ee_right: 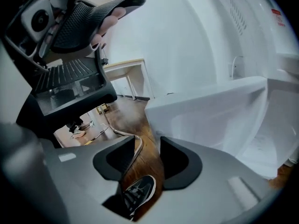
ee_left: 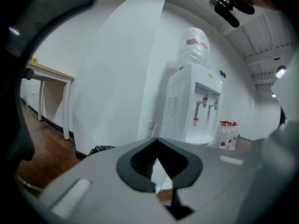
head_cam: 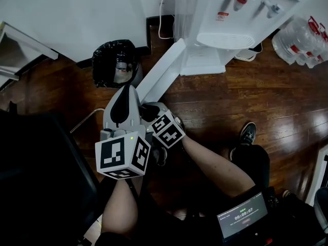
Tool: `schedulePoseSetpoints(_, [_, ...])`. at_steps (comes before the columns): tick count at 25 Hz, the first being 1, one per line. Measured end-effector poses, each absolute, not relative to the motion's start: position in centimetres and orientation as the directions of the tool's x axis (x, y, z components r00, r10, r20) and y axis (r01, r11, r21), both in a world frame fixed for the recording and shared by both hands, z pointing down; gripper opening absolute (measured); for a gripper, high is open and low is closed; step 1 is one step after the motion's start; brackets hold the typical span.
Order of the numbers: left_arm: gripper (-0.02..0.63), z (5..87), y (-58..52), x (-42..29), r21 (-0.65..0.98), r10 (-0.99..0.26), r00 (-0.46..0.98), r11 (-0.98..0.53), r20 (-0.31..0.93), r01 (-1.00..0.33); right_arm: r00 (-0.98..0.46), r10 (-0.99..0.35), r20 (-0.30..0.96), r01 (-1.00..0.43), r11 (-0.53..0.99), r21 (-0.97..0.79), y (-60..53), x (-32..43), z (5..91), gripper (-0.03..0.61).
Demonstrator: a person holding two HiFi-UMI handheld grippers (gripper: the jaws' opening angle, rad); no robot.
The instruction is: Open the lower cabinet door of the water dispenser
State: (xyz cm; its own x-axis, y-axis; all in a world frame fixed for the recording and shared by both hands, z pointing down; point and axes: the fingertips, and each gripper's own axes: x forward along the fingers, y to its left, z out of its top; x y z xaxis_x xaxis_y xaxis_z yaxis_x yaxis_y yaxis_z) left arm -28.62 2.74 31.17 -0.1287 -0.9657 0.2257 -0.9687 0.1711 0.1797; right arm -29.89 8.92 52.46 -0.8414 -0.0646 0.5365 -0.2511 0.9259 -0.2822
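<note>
Standing open from the water dispenser (head_cam: 225,29) at the floor's far edge by the wall, the lower cabinet door (head_cam: 161,70) angles toward the person. The cabinet's inside is cut off at the right gripper view's edge. The left hand-held gripper (ee_left: 158,146) has its jaws closed on nothing. The right hand-held gripper (ee_right: 147,146) has empty jaws apart near the door, and is partly covered in the head view.

The water dispenser (head_cam: 205,19) is smooth white plastic with a soft sheen, and its lower cabinet door (head_cam: 161,70) looks the same. Beneath the dispenser, the floor (head_cam: 230,101) is dark, glossy wood planking. Left of the dispenser, a bin liner (head_cam: 114,53) is shiny, crinkled black plastic. The left tool (ee_left: 156,146) and right tool (ee_right: 147,148) are matt grey plastic with black pads.
</note>
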Motion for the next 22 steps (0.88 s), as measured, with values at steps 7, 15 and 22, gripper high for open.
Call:
schedulePoseSetpoints(7, [0.021,30.6,4.1,-30.6,0.189,-0.952,-0.201,0.246,0.229,-0.951,-0.845,-0.092,0.527,-0.246,0.942,-0.23,7.3,-32.9,51.8,0.172])
schedulePoseSetpoints(15, [0.021,30.6,3.2,-28.7,0.192,-0.968,-0.147,0.186,0.204,-0.964,-0.842,-0.118,0.526,-0.298,0.915,-0.272,6.6,-30.9,51.3,0.138])
schedulePoseSetpoints(22, [0.021,29.6,0.0,-22.7,0.232,-0.98,-0.041,0.087,0.196,-0.969,-0.813,-0.329,0.48,-0.481,0.844,-0.236,-1.2,-16.9,45.2,0.12])
